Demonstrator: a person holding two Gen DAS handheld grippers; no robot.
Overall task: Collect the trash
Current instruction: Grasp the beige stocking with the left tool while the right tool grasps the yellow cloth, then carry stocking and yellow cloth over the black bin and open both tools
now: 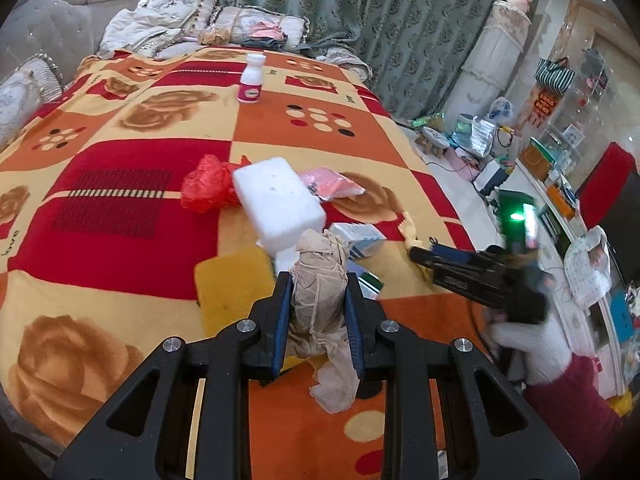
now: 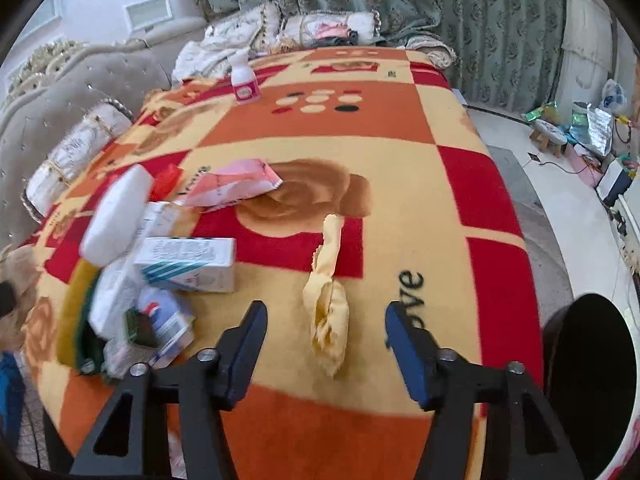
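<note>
Home living rm: tufted sofa point(image 2: 80, 80), curtains point(image 1: 340, 4), cushions point(image 1: 260, 24)

Left tongs point(image 1: 318, 300) clamped on beige wad point(image 1: 320, 280); right tongs point(image 2: 326, 344) agape, empty.

Both wrist views look steeply down, close over the patterned blanket point(image 1: 120, 184), sharing its littered middle and white bottle point(image 2: 245, 84).

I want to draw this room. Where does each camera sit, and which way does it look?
Left wrist: on the left gripper, looking down across the blanket; its fingers clamp a beige wad; the right gripper and gloved hand show.
Right wrist: on the right gripper, open over a yellow cloth; black bin at right.
Shared: white bottle, foam block.
</note>
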